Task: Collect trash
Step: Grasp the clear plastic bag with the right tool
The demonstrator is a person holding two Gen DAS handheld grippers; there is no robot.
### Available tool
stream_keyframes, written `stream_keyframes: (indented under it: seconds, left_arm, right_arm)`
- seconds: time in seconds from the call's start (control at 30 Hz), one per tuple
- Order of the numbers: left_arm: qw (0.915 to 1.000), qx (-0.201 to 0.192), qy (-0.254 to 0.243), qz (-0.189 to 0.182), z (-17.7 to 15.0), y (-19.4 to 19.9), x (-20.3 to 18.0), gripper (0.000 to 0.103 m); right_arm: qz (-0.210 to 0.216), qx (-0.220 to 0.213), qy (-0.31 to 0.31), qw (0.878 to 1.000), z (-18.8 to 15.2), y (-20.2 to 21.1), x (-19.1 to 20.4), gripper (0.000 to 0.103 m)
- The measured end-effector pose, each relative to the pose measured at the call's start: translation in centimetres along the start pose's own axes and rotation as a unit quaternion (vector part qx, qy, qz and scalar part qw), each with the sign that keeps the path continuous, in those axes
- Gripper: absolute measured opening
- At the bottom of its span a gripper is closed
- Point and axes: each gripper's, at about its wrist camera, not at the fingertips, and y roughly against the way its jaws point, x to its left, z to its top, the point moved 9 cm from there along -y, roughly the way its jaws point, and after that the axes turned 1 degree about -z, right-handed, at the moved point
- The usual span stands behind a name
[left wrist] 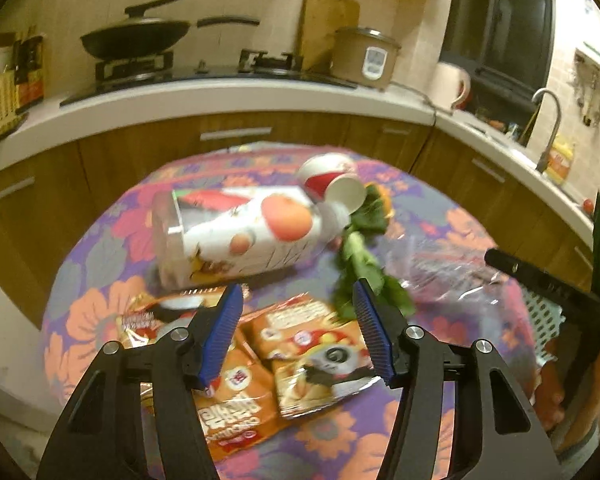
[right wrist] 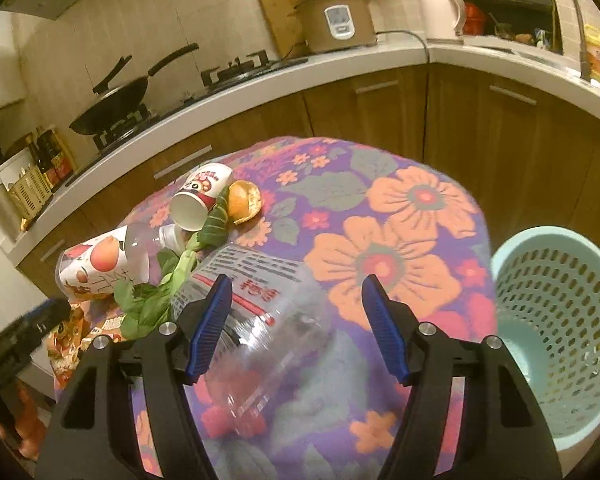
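Note:
Trash lies on a round table with a floral cloth point(right wrist: 399, 216). My left gripper point(left wrist: 298, 334) is open above orange snack wrappers point(left wrist: 300, 344). Beyond it lie a labelled plastic bottle point(left wrist: 240, 232), a red and white paper cup point(left wrist: 331, 184), green leaves point(left wrist: 363, 256) and a clear plastic bottle point(left wrist: 451, 276). My right gripper point(right wrist: 298, 326) is open over that clear bottle point(right wrist: 260, 320), which lies on its side between the fingers. The right wrist view also shows the paper cup point(right wrist: 200, 196), an orange peel point(right wrist: 244, 200), the leaves point(right wrist: 160, 292) and the labelled bottle point(right wrist: 108, 264).
A light blue perforated basket point(right wrist: 555, 320) stands at the table's right edge. A kitchen counter point(left wrist: 220, 100) curves behind the table, with a wok on a gas stove point(left wrist: 136, 36), a rice cooker point(left wrist: 363, 56), a kettle point(right wrist: 439, 12) and a sink tap point(left wrist: 547, 120).

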Motion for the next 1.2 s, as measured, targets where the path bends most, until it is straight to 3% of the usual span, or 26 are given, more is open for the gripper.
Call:
stream_keyframes:
  seconds: [0.3,0.53,0.73,0.93,1.07,1.2]
  left_arm:
    - [0.9985,0.049,-0.023,0.0,-2.9,-2.5,0.1,0.039]
    - [0.9958,0.07,-0.056,0.014,-4.2,-3.0,-0.7,0.04]
    - [0.9947,0.076,-0.066,0.023,-4.9,-2.8,-0.8,0.047]
    - [0.9939,0.08,-0.073,0.02,-5.4,-2.8,-1.2,0.05]
    - [0.9931,0.083,-0.082,0.015,-5.6,-2.8,-1.8,0.04]
    - [0.9919,0.084,-0.095,-0.003,-5.8,-2.3,-2.4,0.041]
  right_arm:
    - [-0.027,0.062,0.019,0.998,-1.0,-3.7,0.7,0.064]
    - [-0.023,0.089,0.011,0.996,-2.0,-4.3,0.4,0.064]
    - [-0.027,0.095,0.022,0.995,-2.5,-4.3,0.6,0.065]
    - [-0.016,0.097,0.033,0.995,-3.4,-3.4,0.8,0.071]
    - [-0.006,0.098,0.041,0.994,-3.9,-2.7,1.1,0.076]
    - [0.047,0.091,0.017,0.995,-4.0,-1.6,1.7,0.084]
